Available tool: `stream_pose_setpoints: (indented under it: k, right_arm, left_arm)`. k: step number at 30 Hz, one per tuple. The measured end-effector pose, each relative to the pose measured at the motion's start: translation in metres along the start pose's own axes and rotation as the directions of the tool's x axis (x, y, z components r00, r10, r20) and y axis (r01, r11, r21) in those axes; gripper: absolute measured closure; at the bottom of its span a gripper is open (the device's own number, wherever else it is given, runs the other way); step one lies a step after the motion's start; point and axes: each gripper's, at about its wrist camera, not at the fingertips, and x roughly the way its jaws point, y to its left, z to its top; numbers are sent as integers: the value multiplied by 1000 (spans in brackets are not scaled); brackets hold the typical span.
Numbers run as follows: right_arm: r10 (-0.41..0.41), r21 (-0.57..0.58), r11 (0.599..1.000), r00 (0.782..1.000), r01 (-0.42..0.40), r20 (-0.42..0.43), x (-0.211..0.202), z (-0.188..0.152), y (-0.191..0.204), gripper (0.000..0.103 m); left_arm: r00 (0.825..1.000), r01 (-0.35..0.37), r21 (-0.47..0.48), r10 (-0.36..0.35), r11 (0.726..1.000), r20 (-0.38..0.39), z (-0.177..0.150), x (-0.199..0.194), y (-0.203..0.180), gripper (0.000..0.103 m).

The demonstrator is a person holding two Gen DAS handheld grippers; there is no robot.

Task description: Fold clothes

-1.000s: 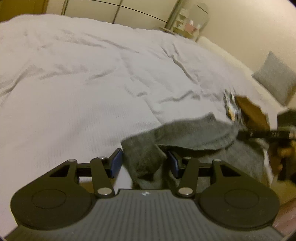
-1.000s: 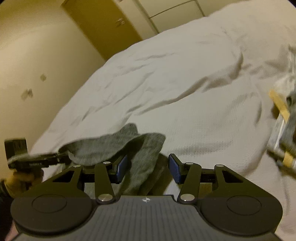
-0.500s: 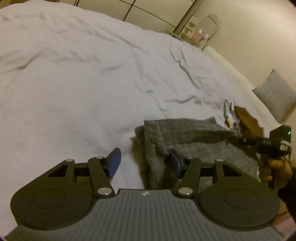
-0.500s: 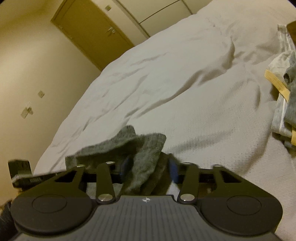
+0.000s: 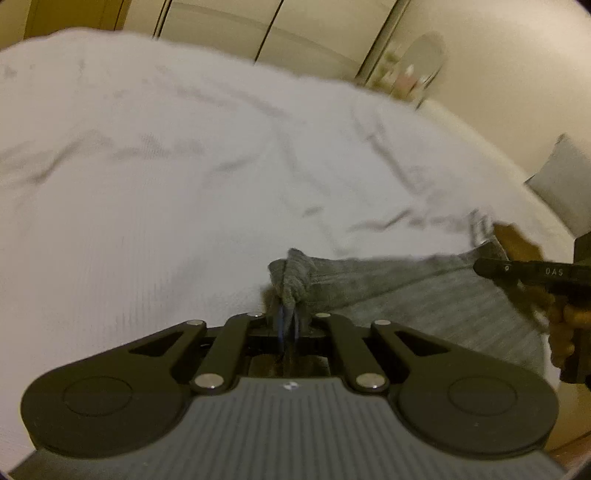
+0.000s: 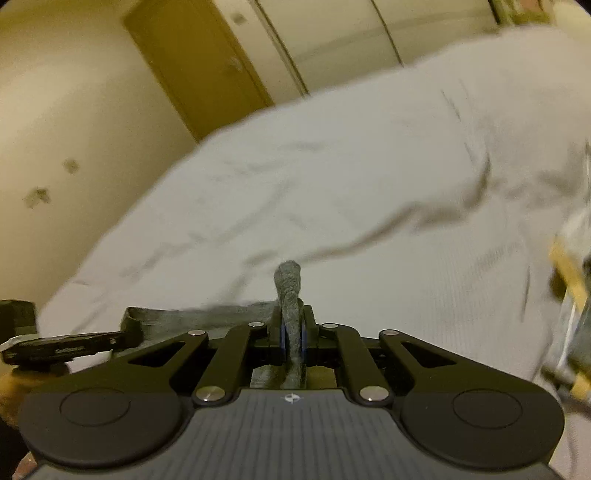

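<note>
Both grippers had a corner pinched. Left gripper (image 5: 287,325) jaws were narrow, clamped on a bunched corner of the grey garment (image 5: 424,291); a knot of cloth stuck up just past the blue pads. Right gripper (image 6: 291,332) jaws were likewise narrow on the opposite corner, with a tongue of grey fabric poking up between them. The garment's top edge ran taut between the 2 grippers and the rest hung or lay below, by the near edge of the bed (image 5: 166,192). Judged progress: early in this fold, grip secured on 2 corners, no crease laid down yet; carrying the edge over, laying it flat and releasing all looked left to do. Farther right on the bed sat a pile of other clothes (image 6: 576,295), blurred, folded or not I couldn't tell. Beyond the bed were a door (image 6: 195,62) and wardrobe panels (image 5: 221,33).
</note>
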Motion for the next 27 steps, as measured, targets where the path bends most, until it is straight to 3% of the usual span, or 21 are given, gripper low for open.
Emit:
stream_pose_setpoints:
  k: [3, 4, 7, 10, 12, 13, 14, 16, 19, 21, 22, 24, 25, 26, 27]
  right_arm:
    - [-54, 2, 999, 998, 54, 44, -11, -5, -5, 77]
    - [-77, -13, 997, 995, 78, 70, -20, -7, -3, 77]
    - [-115, -113, 985, 985, 130, 129, -55, -20, 12, 77]
    - [-128, -285, 943, 978, 171, 163, -86, -48, 43, 70]
    - [-148, -453, 866, 974, 210, 169, -98, -79, 70, 52]
    - [-160, -533, 815, 972, 228, 172, -101, -97, 83, 51]
    - [-169, -611, 753, 969, 246, 183, -105, -116, 96, 51]
    - [-190, -719, 633, 958, 287, 215, -106, -148, 114, 49]
    - [-237, -824, 451, 936, 343, 260, -91, -184, 132, 49]
    - [-257, -866, 333, 920, 373, 297, -79, -199, 143, 47]
    - [-255, -882, 273, 913, 384, 319, -73, -205, 148, 44]
    - [-256, -904, 159, 901, 396, 350, -54, -212, 156, 34]
    - [-260, -912, 111, 897, 396, 358, -45, -214, 157, 34]
    - [-273, -917, 72, 892, 393, 361, -35, -214, 156, 37]
    - [-285, -921, 33, 887, 388, 364, -26, -214, 155, 48]
  left_arm:
    - [998, -51, -4, 51, 999, 37, -5, -11, 3, 76]
    - [995, -82, 18, 81, 996, 60, -7, -20, 1, 68]
    - [979, -176, 177, 153, 968, 138, -23, -51, -18, 70]
    - [962, -239, 362, 168, 901, 217, -47, -82, -50, 69]
    - [956, -261, 529, 138, 808, 260, -73, -98, -83, 61]
    - [955, -265, 612, 114, 745, 274, -87, -103, -99, 52]
    - [954, -274, 694, 99, 666, 281, -104, -104, -115, 49]
    - [955, -289, 827, 88, 483, 282, -138, -98, -143, 48]
    - [951, -305, 923, 116, 235, 285, -172, -68, -169, 47]
    - [938, -329, 941, 144, 80, 315, -186, -43, -177, 48]
    - [929, -347, 937, 153, 31, 338, -190, -33, -178, 48]
    - [915, -366, 930, 182, -4, 361, -188, -15, -178, 49]
    - [909, -374, 927, 202, 4, 365, -183, -8, -177, 54]
    - [903, -379, 925, 227, 17, 365, -176, -2, -175, 72]
    - [897, -381, 924, 256, 39, 360, -169, 2, -172, 80]
